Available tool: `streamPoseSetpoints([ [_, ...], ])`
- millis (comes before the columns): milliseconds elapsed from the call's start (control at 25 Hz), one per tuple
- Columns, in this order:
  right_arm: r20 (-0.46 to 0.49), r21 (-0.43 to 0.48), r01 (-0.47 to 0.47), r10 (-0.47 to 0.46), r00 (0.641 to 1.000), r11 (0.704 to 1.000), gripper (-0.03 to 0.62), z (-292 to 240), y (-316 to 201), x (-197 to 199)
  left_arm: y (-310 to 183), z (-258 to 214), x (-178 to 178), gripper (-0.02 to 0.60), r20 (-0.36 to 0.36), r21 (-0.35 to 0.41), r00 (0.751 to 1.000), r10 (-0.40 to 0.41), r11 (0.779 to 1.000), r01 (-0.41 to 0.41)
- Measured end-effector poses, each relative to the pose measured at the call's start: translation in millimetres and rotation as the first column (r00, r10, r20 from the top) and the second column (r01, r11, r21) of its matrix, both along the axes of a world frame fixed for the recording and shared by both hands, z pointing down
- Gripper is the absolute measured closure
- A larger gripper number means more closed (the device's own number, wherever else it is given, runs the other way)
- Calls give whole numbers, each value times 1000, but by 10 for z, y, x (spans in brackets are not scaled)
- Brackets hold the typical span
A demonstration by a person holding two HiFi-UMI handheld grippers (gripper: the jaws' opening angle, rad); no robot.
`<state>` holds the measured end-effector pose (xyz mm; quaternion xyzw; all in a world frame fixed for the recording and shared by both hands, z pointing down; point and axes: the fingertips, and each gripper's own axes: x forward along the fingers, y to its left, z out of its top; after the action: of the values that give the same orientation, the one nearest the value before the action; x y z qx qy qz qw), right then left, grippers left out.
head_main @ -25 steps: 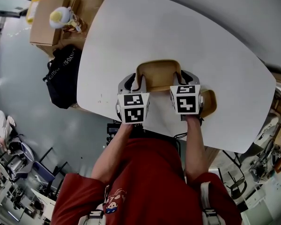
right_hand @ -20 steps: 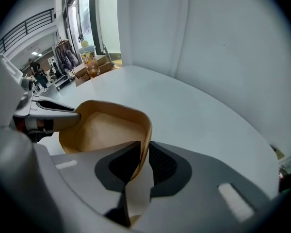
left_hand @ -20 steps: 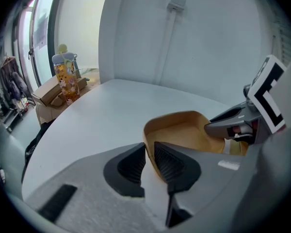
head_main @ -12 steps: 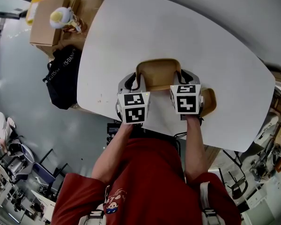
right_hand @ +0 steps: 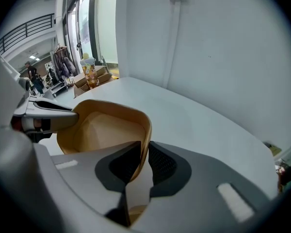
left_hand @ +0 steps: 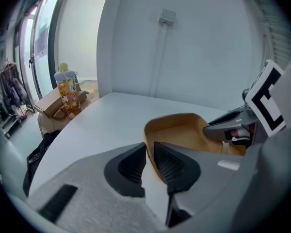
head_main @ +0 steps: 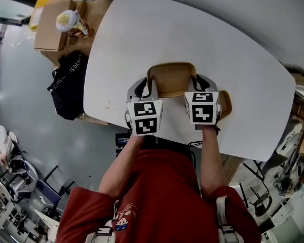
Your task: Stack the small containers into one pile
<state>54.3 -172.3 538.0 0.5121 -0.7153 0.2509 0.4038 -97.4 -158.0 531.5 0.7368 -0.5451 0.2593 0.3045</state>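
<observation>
A tan, rounded-square container [head_main: 171, 80] hangs just above the white table [head_main: 192, 29], held between both grippers. My left gripper [head_main: 148, 87] has just been closing and is shut on the container's left wall; the left gripper view shows that wall [left_hand: 184, 130] pinched between the pads of the left gripper [left_hand: 150, 161]. My right gripper [head_main: 200, 85] has also just been closing and clamps the right wall [right_hand: 104, 125], which runs between the pads of the right gripper [right_hand: 144, 161]. A second tan container [head_main: 226, 104] sits on the table, half hidden behind the right gripper's marker cube.
The table's near edge runs just below the grippers. Left of the table, on the floor, are a cardboard box [head_main: 50, 29] with a plush toy [head_main: 68, 19] and a black bag [head_main: 68, 85]. A wall [right_hand: 208, 42] rises behind the table.
Both grippers and the container between them have risen a little. Less of the second container shows beside the right marker cube.
</observation>
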Motion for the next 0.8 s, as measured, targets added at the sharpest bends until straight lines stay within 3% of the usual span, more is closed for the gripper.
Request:
streamPoseSetpoints([
  [400, 2, 85, -30, 30, 1000, 996, 545, -304, 184, 234, 155, -371, 227, 532, -24, 88, 1000, 19, 996, -17],
  [800, 4, 142, -99, 100, 995, 985, 546, -576, 366, 779, 341, -674, 783, 528, -42, 147, 994, 99, 985, -92],
])
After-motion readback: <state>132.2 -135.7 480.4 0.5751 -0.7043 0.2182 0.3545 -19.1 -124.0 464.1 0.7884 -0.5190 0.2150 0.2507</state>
